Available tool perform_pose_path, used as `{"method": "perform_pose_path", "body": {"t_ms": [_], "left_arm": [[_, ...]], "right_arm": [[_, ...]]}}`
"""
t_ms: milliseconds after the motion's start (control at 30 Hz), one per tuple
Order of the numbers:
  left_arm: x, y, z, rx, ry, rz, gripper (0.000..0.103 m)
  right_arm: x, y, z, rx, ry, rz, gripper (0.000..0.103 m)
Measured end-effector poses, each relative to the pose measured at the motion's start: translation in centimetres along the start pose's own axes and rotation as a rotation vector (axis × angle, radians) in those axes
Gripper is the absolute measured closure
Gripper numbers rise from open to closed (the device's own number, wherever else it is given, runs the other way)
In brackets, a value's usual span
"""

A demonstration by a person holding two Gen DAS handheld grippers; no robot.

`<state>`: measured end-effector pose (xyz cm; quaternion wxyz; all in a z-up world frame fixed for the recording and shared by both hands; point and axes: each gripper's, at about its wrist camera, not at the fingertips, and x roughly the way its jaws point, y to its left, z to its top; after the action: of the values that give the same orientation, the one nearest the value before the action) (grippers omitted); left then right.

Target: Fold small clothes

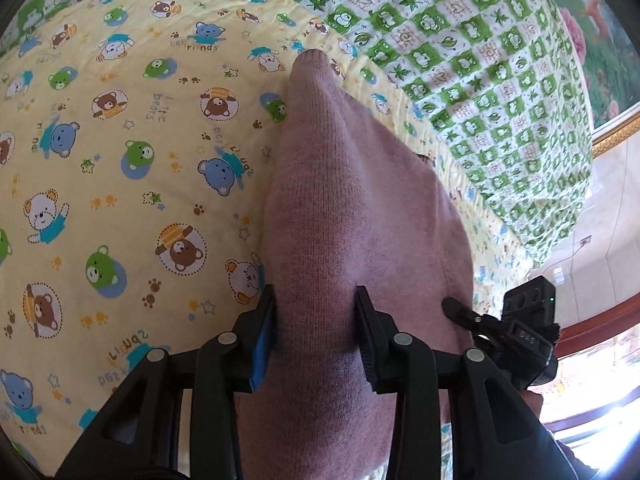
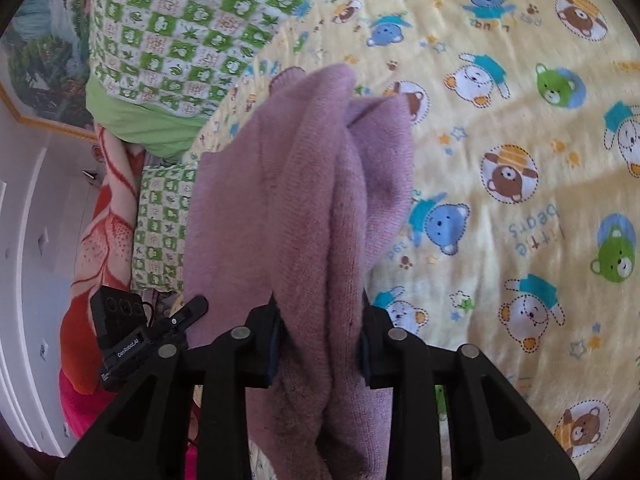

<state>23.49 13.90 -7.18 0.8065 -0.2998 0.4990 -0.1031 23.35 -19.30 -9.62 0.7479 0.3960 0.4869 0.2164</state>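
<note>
Pink knit garment (image 1: 352, 216) is held up off the bed between both hands, over the yellow bear-print sheet (image 1: 120, 184). Left to right: the left gripper (image 1: 316, 332) has a band of knit between its fingers (image 1: 264, 340), which stand partly open with both pads against the cloth; whether they pinch hard or only cradle it I cannot tell for certain, but the fabric bunches at the pads, so I read it as held. From there the cloth runs away from the fingers in one long, smooth tongue, narrowing to a rounded tip that points toward the green frog-print quilt (image 1: 480, 52); its long axis lies along the fingers' own line. The right gripper (image 2: 320, 336), seen just beside the left at the cloth's right edge, has about the same partial gap and is closed on a thicker, doubled bundle, with two or three vertical folds running forward from the fingers (image 2: 272, 340) and a loose flap hanging to their right. Judgement: both hands hold the near edge, roughly equally close; the free far end must be laid flat on the sheet ahead of the fingers first.
</note>
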Motion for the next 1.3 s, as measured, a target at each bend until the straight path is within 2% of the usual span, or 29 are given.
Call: {"method": "perform_pose_path", "body": {"t_ms": [67,267,333,500,633,767,800,833,867,1000,1133,1300], "left_arm": [[-0.2,0.0,0.0,-0.006,0.007,0.002,0.060],[-2.4,0.0,-1.3,0.025,0.015,0.020,0.057],[-3.2,0.3,-2.1,0.034,0.023,0.026,0.054],[-4.4,1.3,-4.5,0.043,0.071,0.023,0.053],[-4.3,2.1,-6.7,0.048,0.126,0.021,0.049],[-3.8,2.4,-8.2,0.061,0.161,0.016,0.052],[-3.7,2.3,-8.4,0.076,0.164,0.022,0.056],[-3.6,2.3,-8.6,0.085,0.163,0.032,0.063],[-3.5,2.2,-8.7,0.094,0.166,0.045,0.065],[-3.1,3.1,-8.8,0.084,0.181,0.069,0.071],[-2.7,3.3,-9.2,0.091,0.188,0.073,0.071],[-2.4,3.6,-9.3,0.081,0.196,0.076,0.069]], "right_arm": [[-0.3,0.0,-0.2,0.009,-0.007,-0.008,0.060],[-3.0,1.4,-1.8,-0.040,-0.049,-0.074,0.059],[-4.4,1.8,-2.8,-0.065,-0.069,-0.094,0.059],[-6.9,3.4,-6.5,-0.152,-0.091,-0.139,0.059],[-6.5,4.1,-9.2,-0.214,-0.057,-0.195,0.059],[-5.5,3.8,-10.2,-0.217,-0.046,-0.223,0.059],[-5.3,3.9,-10.2,-0.221,-0.049,-0.236,0.061],[-5.2,4.0,-10.2,-0.227,-0.048,-0.251,0.079],[-5.2,4.1,-10.2,-0.227,-0.047,-0.259,0.097],[-6.3,4.6,-10.1,-0.235,-0.081,-0.250,0.096],[-5.9,2.7,-10.1,-0.219,-0.061,-0.315,0.097],[-4.6,0.9,-10.6,-0.170,-0.047,-0.334,0.096]]}}
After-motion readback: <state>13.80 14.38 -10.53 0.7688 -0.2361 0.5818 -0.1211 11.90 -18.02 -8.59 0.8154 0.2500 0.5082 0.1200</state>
